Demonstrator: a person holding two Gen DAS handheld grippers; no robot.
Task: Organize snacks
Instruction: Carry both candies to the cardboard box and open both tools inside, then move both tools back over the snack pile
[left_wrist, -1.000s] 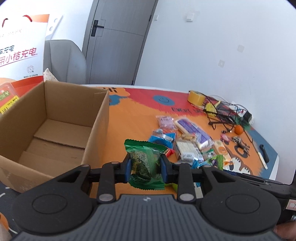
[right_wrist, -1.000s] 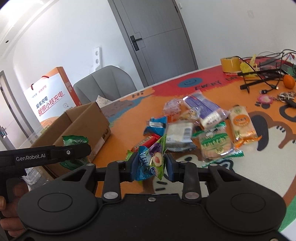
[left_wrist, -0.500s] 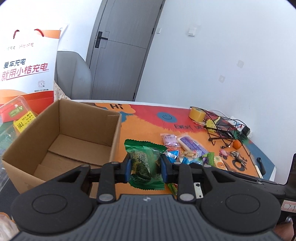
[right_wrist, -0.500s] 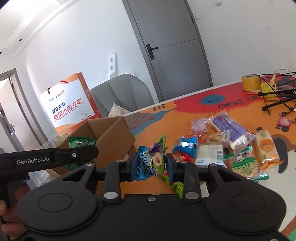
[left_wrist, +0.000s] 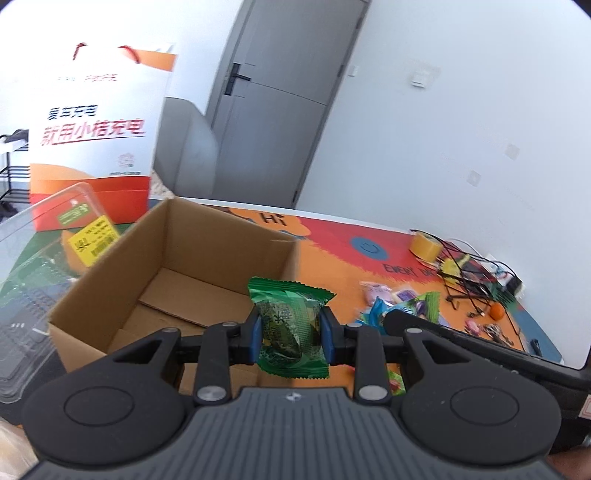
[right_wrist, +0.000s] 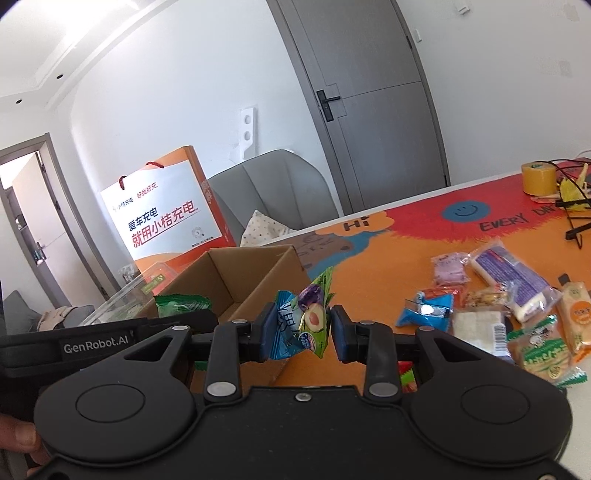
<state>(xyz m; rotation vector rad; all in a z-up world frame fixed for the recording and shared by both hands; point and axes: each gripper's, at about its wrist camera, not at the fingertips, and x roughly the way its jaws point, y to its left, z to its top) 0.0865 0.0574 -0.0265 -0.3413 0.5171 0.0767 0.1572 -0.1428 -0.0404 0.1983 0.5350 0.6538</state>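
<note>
My left gripper (left_wrist: 290, 336) is shut on a green snack packet (left_wrist: 290, 328), held above the near right corner of an open cardboard box (left_wrist: 110, 266). The box shows a bare bottom. My right gripper (right_wrist: 301, 330) is shut on a blue and green plum candy packet (right_wrist: 303, 321), just right of the same box (right_wrist: 236, 273). The left gripper's body and its green packet (right_wrist: 181, 302) show at the left of the right wrist view. Several loose snack packets (right_wrist: 491, 306) lie on the orange mat to the right.
An orange and white paper bag (left_wrist: 99, 122) stands behind the box, with a clear plastic container (left_wrist: 40, 266) to its left. A tape roll (right_wrist: 537, 177), cables (left_wrist: 469, 273) and a small orange ball (left_wrist: 496, 312) lie at the far right. A grey chair (right_wrist: 273, 188) and door (right_wrist: 373, 99) stand behind.
Both grippers have risen and moved left toward the box, each keeping its packet. The box now sits more centred in the left wrist view, and the loose snacks have slid to the right.
</note>
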